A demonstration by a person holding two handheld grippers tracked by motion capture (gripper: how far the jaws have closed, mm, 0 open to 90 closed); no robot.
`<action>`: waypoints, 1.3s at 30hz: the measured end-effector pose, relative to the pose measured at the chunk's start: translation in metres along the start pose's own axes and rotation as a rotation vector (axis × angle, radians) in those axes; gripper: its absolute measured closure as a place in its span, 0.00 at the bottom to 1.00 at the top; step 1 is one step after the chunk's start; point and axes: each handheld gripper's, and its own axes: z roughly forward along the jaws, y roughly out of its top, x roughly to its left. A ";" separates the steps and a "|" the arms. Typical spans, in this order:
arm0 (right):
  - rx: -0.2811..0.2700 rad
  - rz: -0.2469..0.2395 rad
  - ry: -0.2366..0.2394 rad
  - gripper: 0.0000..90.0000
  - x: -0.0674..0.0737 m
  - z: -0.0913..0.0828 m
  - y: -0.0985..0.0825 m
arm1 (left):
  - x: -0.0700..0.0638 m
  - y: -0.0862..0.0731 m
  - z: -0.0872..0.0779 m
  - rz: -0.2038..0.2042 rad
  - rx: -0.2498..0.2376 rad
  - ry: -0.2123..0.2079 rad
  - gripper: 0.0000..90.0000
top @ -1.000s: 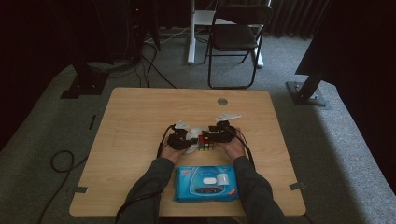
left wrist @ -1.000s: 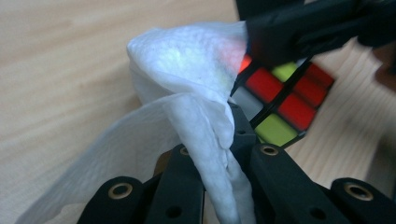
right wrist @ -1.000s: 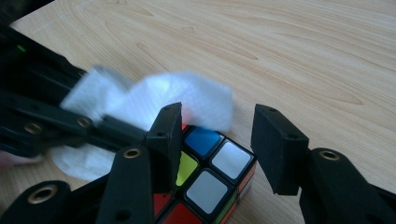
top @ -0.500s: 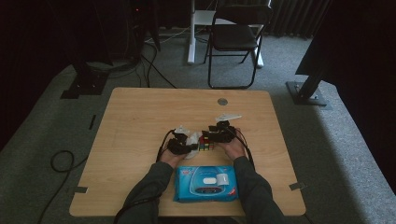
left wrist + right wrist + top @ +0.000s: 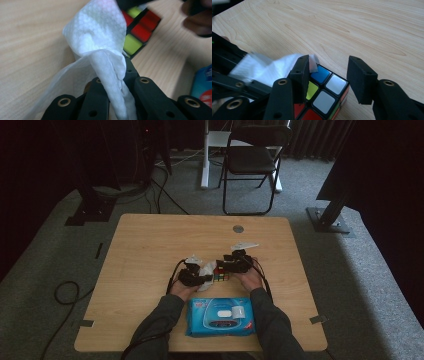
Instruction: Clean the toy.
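In the left gripper view, my left gripper [image 5: 113, 75] is shut on a twisted white wipe [image 5: 100, 45], which it presses against a colourful puzzle cube [image 5: 136, 32]. The right gripper view has my right gripper [image 5: 328, 70] with a jaw on each side of the cube [image 5: 324, 92], holding it on the table; the wipe [image 5: 269, 67] lies against its left face. From the high view, both grippers meet at the cube [image 5: 221, 274] in the middle of the table, left gripper [image 5: 197, 279] and right gripper [image 5: 226, 268] facing each other.
A blue pack of wipes [image 5: 220, 316] lies between the forearms at the near edge of the wooden table [image 5: 150, 245]. A round grommet [image 5: 238, 228] sits near the far edge. A folding chair [image 5: 252, 160] stands behind the table.
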 end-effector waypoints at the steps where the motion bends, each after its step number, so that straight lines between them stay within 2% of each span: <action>1: 0.000 0.000 0.000 0.59 0.000 0.000 0.000 | 0.001 0.000 0.003 -0.006 0.011 0.007 0.96; 4: 0.000 0.000 0.002 0.59 0.000 0.000 0.000 | 0.004 0.001 0.006 -0.004 0.029 0.006 0.96; 6: 0.000 -0.001 0.005 0.59 -0.001 0.000 0.000 | 0.004 0.003 0.007 0.012 0.039 0.018 0.96; 9: 0.001 0.000 0.005 0.59 -0.001 0.000 0.000 | 0.005 0.009 0.008 0.034 0.051 0.063 0.96; 11: 0.002 0.001 0.004 0.59 -0.001 0.000 0.000 | 0.006 0.013 0.009 0.017 0.045 0.093 0.96; 14: 0.003 -0.001 0.009 0.59 -0.001 0.000 0.000 | 0.007 0.019 0.007 -0.008 0.000 0.118 0.96; 16: 0.003 -0.003 0.011 0.59 -0.001 0.000 0.000 | 0.007 0.023 0.001 -0.017 -0.049 0.121 0.95; 19: 0.008 -0.012 0.022 0.59 -0.001 0.000 0.000 | 0.007 0.026 -0.005 -0.016 -0.086 0.128 0.95; 21: 0.019 -0.040 0.015 0.57 0.001 -0.001 0.001 | 0.007 0.028 -0.007 -0.011 -0.093 0.138 0.93; 23: 0.034 -0.060 -0.021 0.50 0.004 -0.003 0.003 | 0.008 0.029 -0.008 -0.021 -0.101 0.149 0.92; 26: 0.028 -0.044 -0.011 0.49 0.003 -0.006 0.002 | 0.012 0.031 -0.009 -0.043 -0.112 0.169 0.92; 31: 0.039 -0.021 -0.014 0.54 0.000 -0.009 0.002 | 0.015 0.037 -0.004 -0.048 -0.102 0.187 0.92; 33: 0.043 -0.010 -0.001 0.58 0.000 -0.009 0.002 | 0.015 0.039 -0.002 -0.050 -0.099 0.186 0.92; 39: 0.053 -0.006 0.029 0.61 -0.001 -0.009 0.003 | 0.012 0.041 0.004 -0.016 -0.084 0.162 0.92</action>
